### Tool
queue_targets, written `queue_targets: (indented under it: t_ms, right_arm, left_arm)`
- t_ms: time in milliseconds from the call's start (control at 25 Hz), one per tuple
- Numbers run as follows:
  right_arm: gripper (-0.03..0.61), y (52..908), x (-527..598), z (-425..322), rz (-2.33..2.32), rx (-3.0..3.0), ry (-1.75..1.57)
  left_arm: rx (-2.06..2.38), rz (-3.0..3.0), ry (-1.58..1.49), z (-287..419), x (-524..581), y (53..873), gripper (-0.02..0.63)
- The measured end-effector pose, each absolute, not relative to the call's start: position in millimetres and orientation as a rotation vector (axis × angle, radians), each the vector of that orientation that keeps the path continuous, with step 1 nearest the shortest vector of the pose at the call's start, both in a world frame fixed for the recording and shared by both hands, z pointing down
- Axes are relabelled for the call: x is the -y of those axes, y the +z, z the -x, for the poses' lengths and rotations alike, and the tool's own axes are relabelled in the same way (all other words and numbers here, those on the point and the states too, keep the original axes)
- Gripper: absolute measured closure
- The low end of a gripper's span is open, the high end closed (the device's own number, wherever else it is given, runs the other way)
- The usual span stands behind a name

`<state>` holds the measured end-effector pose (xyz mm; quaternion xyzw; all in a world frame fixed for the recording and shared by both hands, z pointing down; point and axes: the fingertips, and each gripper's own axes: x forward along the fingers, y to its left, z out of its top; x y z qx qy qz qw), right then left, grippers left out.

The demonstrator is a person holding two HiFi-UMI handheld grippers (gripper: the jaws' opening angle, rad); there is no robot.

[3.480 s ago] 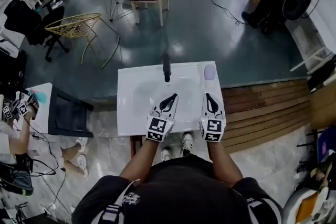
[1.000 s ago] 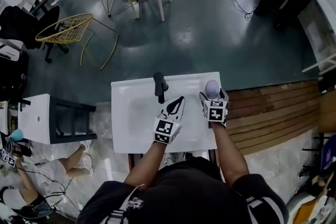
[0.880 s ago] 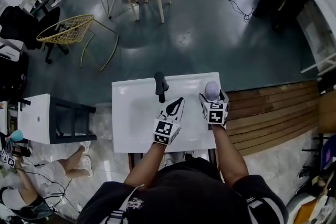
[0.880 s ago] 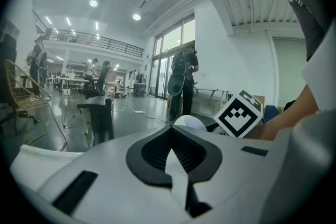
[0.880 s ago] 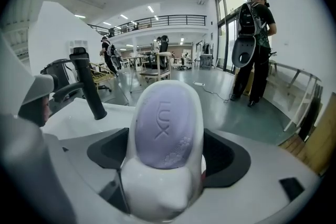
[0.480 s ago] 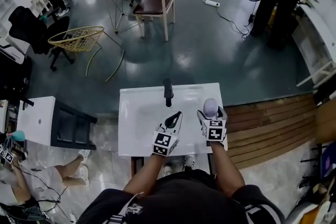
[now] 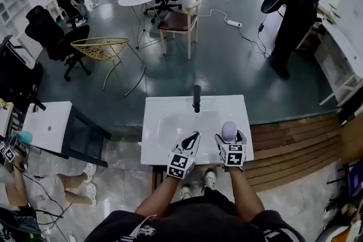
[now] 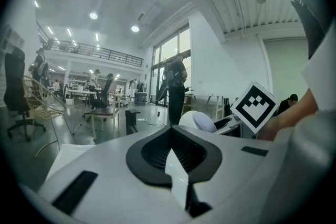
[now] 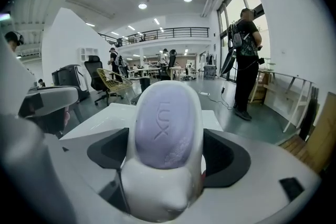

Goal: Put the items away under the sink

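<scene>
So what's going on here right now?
A person stands at the white sink with a gripper in each hand. The right gripper is shut on a white soap dish carrying a lavender soap bar, held over the sink's right side. The left gripper is shut and empty beside it.

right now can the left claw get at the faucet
Probably yes: the left claw is shut and empty, and only bare sink lies between it and the faucet. It would need to open first.
</scene>
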<state>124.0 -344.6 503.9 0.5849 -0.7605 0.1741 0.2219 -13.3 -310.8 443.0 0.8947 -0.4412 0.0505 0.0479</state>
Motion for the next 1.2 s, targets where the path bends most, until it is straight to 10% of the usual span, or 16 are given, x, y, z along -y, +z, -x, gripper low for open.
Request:
queue_targets:
  t_ms: [1200]
  right_arm:
    - [0.124, 490, 108, -138, -1.438, 2.292, 0.406]
  left_arm:
    - [1.538, -2.648, 0.108, -25, 80, 433, 0.607]
